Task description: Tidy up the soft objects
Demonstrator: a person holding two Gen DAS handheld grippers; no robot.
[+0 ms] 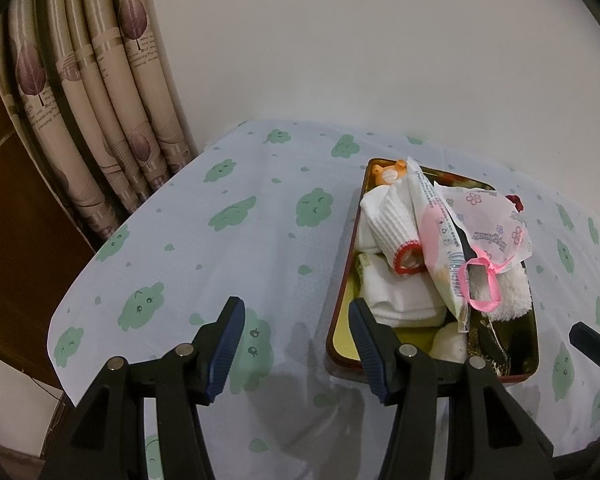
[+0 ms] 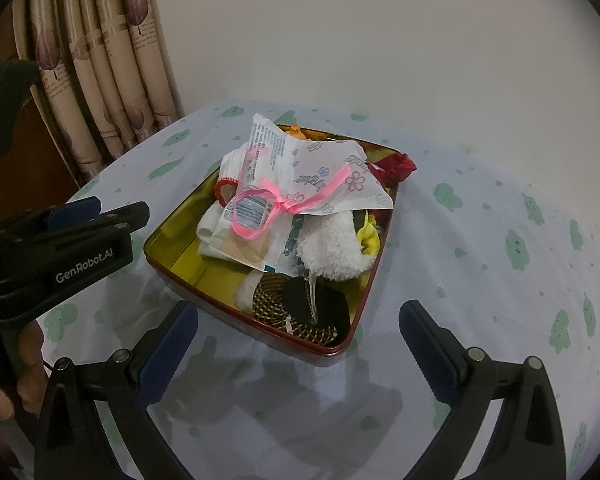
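Worktop (image 2: 480,240) under a pale cloth printed with green cloud faces fills both views; white wall behind, beige leaf-print curtain (image 1: 100,120) at far left, brown wood beside it. Cloth looks smooth, so the tin should sit flat.

Red-rimmed tin tray (image 2: 172,264) with a yellow inside sits mid-worktop, right of the left tongs' line and straight ahead of the right tongs. All soft items look already heaped inside, so the sorting seems near done or just starting, can't tell which.

In the tray, big to small: flower-print white wrapper (image 2: 332,184) draped on top of the pile, likely just dropped there; clear plastic packet (image 1: 440,240) leaning on edge across the pile; white fluffy piece (image 2: 332,252) under the wrapper on the right; rolled white sock with a red cuff (image 1: 396,232) on the left; black-and-yellow mesh item (image 2: 284,300) at the near end; red cloth (image 2: 396,166) hanging over the far right rim; pink ribbon (image 2: 284,204) looped over the top; small orange toy (image 1: 388,172) at the far end.

Left tongs (image 1: 296,344) open, nothing between them, hovering near the tray's left rim. Right tongs (image 2: 300,344) open wide, empty, just short of the near rim. A hand (image 2: 4,384) grips the left tool's handle
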